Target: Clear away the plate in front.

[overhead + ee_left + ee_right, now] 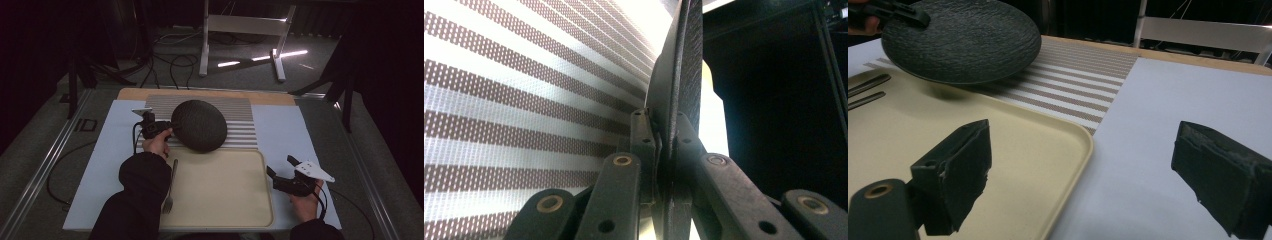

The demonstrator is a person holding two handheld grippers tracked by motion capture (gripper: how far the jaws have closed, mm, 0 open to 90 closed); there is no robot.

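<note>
A dark, rough-textured round plate [199, 125] hangs tilted over the near edge of the striped placemat [242, 112] and the far edge of the cream tray [268, 200]. My left gripper [168, 131] is shut on the plate's left rim. In the left gripper view both jaws pinch the plate [689, 60] edge-on at the gripper [664, 137]. My right gripper [281, 167] rests just right of the tray, jaws wide apart with nothing between them. The right gripper view has the gripper [1083, 170] over the tray rim [1083, 140], with the lifted plate [963, 40] at the far left.
A fork [170, 190] lies along the tray's left side, beside the person's left sleeve. A white sheet [285, 130] covers the table under the tray and placemat [1073, 85]. A white metal stand [240, 25] and cables lie on the floor beyond the table.
</note>
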